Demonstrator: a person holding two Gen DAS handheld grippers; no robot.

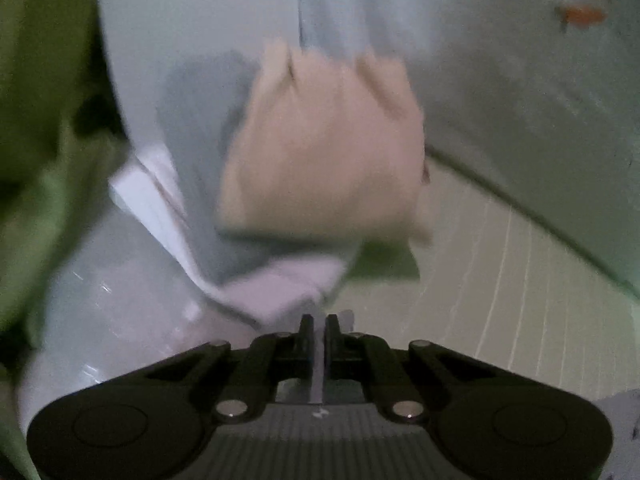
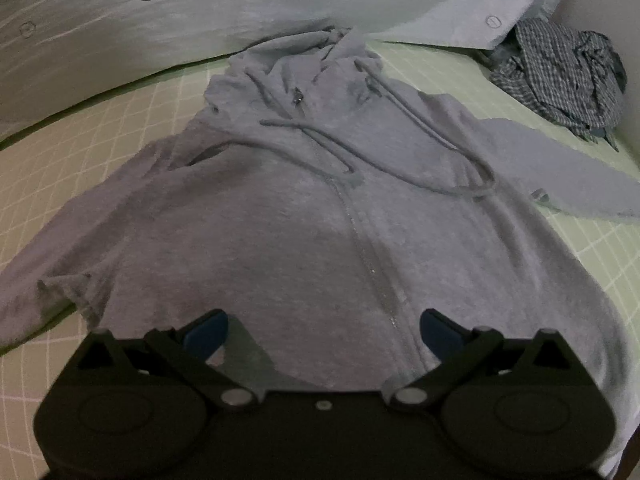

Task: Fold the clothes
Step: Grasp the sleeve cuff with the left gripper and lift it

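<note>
Two grippers tilted downward, left gripper [image 1: 319, 322] clamped on pale cloth [image 1: 280, 284], right gripper [image 2: 323, 330] spread above grey hoodie [image 2: 280, 240]

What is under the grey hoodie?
The grey hoodie lies spread flat on a green checked sheet, which shows all around it. Whatever lies directly beneath the hoodie's body is covered, so I cannot tell.

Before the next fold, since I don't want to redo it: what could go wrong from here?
1. The drawstrings lie loose across the hoodie; they could get trapped in a fold.
2. The right gripper hangs open over the zipper, so it might snag there.
3. The left gripper is shut on a thin fabric edge, which may slip out.
</note>
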